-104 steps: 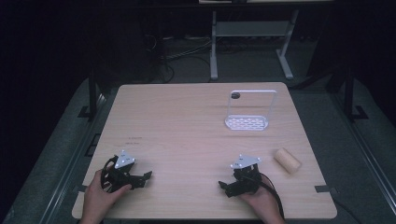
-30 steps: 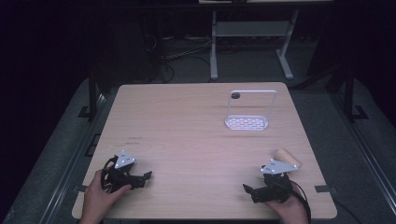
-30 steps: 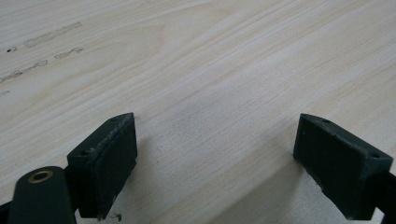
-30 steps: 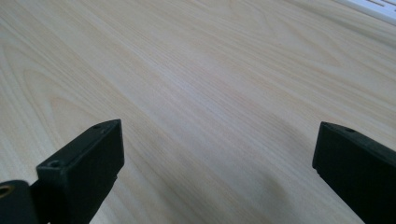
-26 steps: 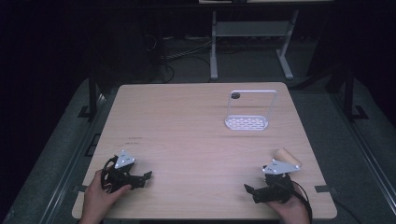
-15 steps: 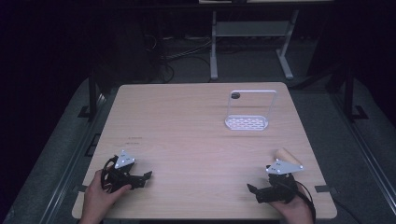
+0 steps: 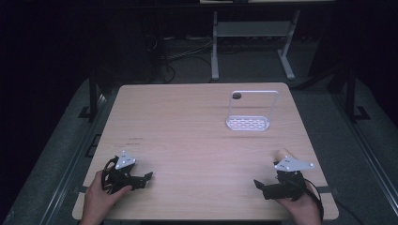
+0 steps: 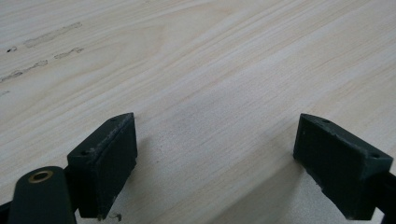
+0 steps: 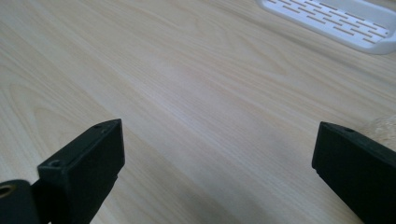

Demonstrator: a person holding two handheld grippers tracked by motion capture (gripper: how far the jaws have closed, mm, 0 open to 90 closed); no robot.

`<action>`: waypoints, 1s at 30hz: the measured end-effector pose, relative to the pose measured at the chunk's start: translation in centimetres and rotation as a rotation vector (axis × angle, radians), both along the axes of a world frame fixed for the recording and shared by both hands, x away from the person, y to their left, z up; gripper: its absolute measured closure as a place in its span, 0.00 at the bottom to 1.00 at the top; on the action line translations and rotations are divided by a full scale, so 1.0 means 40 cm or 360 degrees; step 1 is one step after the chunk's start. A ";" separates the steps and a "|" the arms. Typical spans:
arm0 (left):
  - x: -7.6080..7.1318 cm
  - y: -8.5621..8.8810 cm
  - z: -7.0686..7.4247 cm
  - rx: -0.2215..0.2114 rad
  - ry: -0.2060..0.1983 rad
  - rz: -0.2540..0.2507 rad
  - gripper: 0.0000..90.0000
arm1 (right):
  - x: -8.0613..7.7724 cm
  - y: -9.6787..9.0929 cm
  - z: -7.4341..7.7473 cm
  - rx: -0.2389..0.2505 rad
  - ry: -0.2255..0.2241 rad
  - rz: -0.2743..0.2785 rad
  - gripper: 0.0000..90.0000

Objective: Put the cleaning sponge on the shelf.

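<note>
Landmark: wooden table, light grain, seen from above the person's side.

1. Left gripper. At the table's near left corner, held in the person's left hand. Grey three-cornered plate on top. Jaws spread wide apart, nothing between them; in the left gripper view bare wood lies between the two black pads.

2. Right gripper. At the table's near right corner, held in the person's right hand. Jaws spread wide, empty; in the right gripper view bare table top shows in the gap.

3. Tan roll-shaped object. On the table just beyond the right gripper, partly hidden behind its grey plate; near the table's right edge. In the right gripper view a pale rough edge of it shows just past the right-hand jaw, outside the gap. Contact with the jaw cannot be told.

4. White slotted tray with upright hoop frame. On the table's far right part, well apart from both grippers. Its slotted base appears at the top of the right gripper view.
</note>
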State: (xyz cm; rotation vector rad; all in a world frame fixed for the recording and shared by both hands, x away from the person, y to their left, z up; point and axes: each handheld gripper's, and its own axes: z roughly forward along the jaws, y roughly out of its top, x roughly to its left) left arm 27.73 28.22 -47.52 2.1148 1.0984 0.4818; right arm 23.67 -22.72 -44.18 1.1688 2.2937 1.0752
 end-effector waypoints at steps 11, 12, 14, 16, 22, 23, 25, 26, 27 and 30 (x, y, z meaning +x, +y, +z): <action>0.000 0.000 0.000 0.0001 0.0002 -0.0001 0.14 | 0.030 -0.026 0.018 -0.0006 -0.0031 -0.0018 0.03; 0.000 0.000 0.000 0.0000 0.0000 0.0000 0.14 | 0.033 -0.029 0.020 -0.0012 -0.0035 -0.0023 0.03; 0.000 0.000 0.000 0.0000 0.0000 0.0000 0.14 | 0.040 -0.036 0.024 -0.0008 -0.0039 -0.0034 0.03; 0.000 0.000 0.000 -0.0001 0.0000 0.0000 0.14 | 0.047 -0.044 0.026 -0.0005 -0.0041 -0.0045 0.03; 0.000 0.000 0.000 0.0001 0.0000 0.0000 0.14 | 0.067 -0.068 0.027 0.0006 -0.0053 -0.0063 0.03; 0.000 0.000 0.000 0.0000 0.0001 -0.0001 0.14 | 0.070 -0.070 0.027 0.0011 -0.0051 -0.0068 0.03; 0.000 0.000 0.000 0.0000 0.0000 0.0000 0.14 | 0.077 -0.078 0.025 0.0009 -0.0048 -0.0076 0.03; 0.000 0.000 0.000 0.0000 0.0000 0.0000 0.14 | 0.080 -0.081 0.024 0.0009 -0.0047 -0.0081 0.03; 0.000 0.000 0.000 0.0000 0.0000 0.0000 0.14 | 0.083 -0.086 0.023 0.0005 -0.0045 -0.0088 0.03; 0.000 0.000 0.000 0.0000 0.0000 0.0000 0.14 | 0.090 -0.098 0.020 0.0009 -0.0052 -0.0096 0.03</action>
